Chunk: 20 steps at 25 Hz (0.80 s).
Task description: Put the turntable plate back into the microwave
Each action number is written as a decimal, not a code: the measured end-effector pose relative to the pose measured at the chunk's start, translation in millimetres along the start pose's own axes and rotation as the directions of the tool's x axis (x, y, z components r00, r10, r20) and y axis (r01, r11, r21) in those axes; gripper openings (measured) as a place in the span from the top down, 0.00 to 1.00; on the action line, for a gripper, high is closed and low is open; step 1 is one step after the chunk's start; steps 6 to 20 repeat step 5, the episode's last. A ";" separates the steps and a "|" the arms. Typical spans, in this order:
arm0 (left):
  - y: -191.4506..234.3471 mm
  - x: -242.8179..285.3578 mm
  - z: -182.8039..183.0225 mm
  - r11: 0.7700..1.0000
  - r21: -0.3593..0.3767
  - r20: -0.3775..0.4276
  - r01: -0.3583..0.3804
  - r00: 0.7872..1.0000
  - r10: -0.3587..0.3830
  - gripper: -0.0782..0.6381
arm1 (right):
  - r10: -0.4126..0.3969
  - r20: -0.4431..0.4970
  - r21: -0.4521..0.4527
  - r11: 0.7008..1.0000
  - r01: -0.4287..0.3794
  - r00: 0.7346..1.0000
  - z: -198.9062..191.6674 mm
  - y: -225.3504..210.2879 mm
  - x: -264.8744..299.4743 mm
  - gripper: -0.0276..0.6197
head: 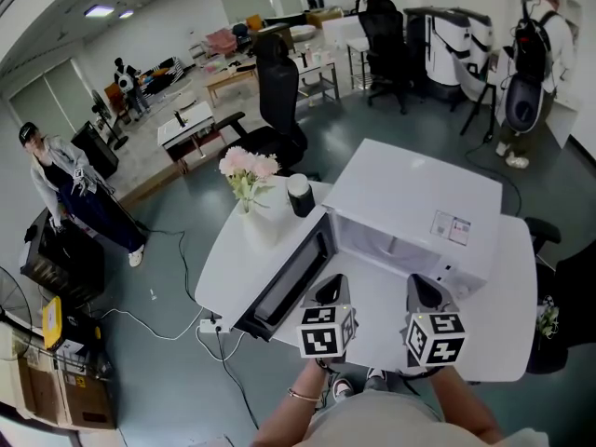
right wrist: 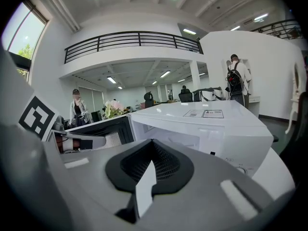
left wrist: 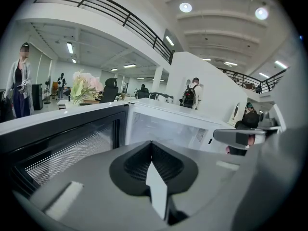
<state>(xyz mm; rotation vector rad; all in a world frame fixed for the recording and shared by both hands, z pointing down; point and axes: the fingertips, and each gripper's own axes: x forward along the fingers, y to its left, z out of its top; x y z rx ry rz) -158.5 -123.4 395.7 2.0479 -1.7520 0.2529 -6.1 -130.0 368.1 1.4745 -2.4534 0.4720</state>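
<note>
Left claw point(head: 328, 290) and right claw point(head: 424, 292) are both pinched shut on nothing, side by side over the white bench point(head: 233, 250). Its microwave point(head: 410, 198) stands with door point(head: 289, 282) swung wide. No turntable plate shows outside. Whether it sits in the pale cavity point(head: 372, 242) I cannot tell, so I'd look there first.

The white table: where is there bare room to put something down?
Bare tabletop lies left of the open microwave door, in front of the flowers. A bare strip runs between the microwave and the left gripper and right gripper. The right edge is bare too. It is crowded where the flowers and a dark cup stand by the microwave's corner.
</note>
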 end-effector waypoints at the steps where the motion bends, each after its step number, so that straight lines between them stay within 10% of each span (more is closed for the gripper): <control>1: 0.1 0.1 0.2 1.000 -0.001 0.000 0.000 1.000 0.000 0.89 | 0.000 0.000 0.000 1.000 0.000 1.000 0.4 0.1 -0.1 0.94; 20: 0.0 0.1 1.8 1.000 -0.003 0.004 -0.002 1.000 0.002 0.89 | -0.002 0.000 0.002 1.000 0.002 1.000 1.4 -0.1 -0.7 0.94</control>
